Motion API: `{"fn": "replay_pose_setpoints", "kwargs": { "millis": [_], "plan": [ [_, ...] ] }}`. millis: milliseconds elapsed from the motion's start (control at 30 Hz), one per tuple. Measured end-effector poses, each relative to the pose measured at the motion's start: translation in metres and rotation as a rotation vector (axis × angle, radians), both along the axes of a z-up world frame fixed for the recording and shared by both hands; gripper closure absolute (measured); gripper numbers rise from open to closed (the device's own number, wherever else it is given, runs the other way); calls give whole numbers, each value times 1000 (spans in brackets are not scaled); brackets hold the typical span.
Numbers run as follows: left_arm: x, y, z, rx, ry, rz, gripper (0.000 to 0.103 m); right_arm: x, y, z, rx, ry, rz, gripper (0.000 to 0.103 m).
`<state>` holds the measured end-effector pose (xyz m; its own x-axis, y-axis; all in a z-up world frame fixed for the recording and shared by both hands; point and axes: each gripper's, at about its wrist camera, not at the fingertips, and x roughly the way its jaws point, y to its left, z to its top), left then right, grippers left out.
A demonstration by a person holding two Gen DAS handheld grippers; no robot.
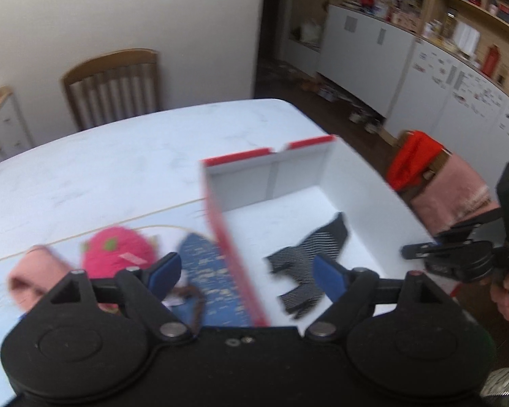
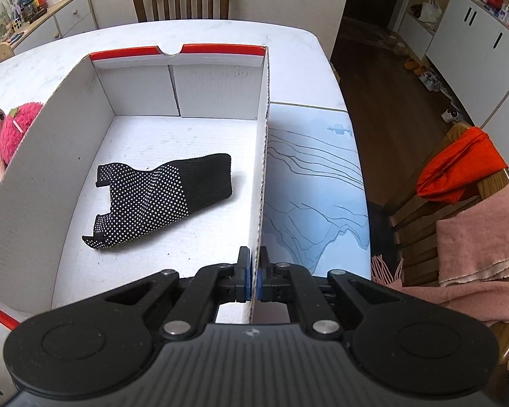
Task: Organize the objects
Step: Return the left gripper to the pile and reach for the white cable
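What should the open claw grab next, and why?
Probably the pink plush toy. The black dotted glove already lies in the box, the left claw is open and empty, and the right claw pinches the box wall, steadying it.

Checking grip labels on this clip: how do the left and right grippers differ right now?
The left gripper has its jaws wide apart with nothing between them; the right gripper is shut on the box wall. The left hangs above the box's other wall; the right sits on the rim. Both have blue pads.
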<state>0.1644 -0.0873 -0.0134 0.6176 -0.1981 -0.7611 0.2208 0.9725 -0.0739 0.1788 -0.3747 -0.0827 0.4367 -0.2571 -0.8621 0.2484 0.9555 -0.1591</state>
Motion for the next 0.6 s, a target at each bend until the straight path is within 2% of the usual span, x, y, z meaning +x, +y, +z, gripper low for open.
{"fn": "replay_pose_setpoints", "kwargs": {
  "millis": [233, 600],
  "plan": [
    [-17, 52, 0, 12, -5, 137, 1, 2, 2, 0, -11, 11, -2, 100],
    [-46, 137, -31, 23, 59, 373, 1, 5, 5, 0, -32, 28, -13, 99]
  ]
}}
